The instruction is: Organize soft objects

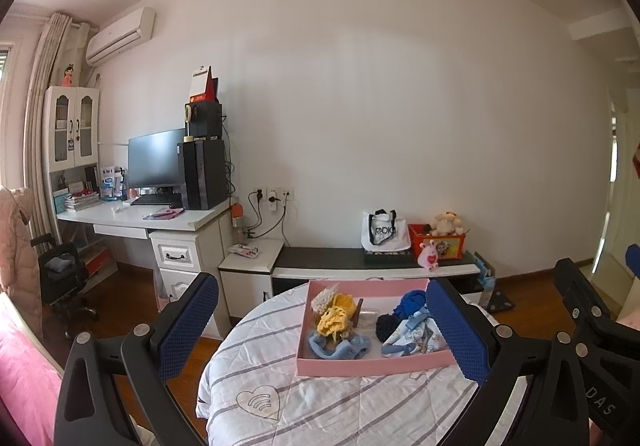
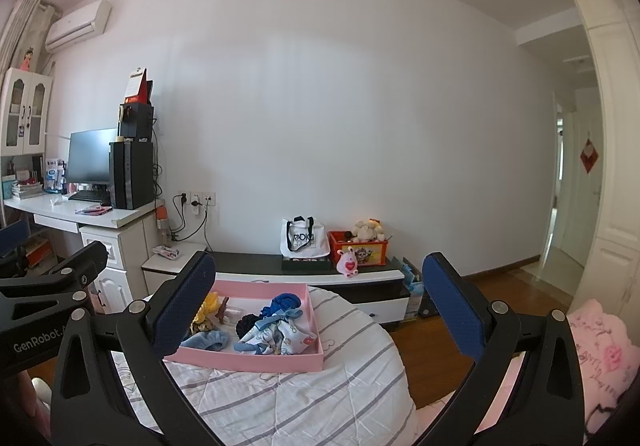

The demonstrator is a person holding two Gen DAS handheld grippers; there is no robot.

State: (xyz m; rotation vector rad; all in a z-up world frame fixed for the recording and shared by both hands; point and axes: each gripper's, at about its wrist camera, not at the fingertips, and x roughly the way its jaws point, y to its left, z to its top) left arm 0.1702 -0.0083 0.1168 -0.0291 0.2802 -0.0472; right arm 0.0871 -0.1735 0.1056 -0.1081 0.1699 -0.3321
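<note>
My left gripper (image 1: 322,326) hangs with fingers spread wide and empty; my right gripper (image 2: 318,306) is equally wide, holding nothing. Left to right I see the desk (image 1: 132,219) with its monitor (image 1: 156,159), then the pink tray (image 1: 372,364) of soft objects (image 1: 336,316) on the striped quilt (image 1: 320,402), ahead of both grippers. Behind it stand a tote bag (image 1: 382,232) and red toy box (image 1: 438,242).

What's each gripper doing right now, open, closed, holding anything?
Left gripper: open, holding nothing, raised short of the pink tray.
Right gripper: open, holding nothing, also short of the tray.
</note>
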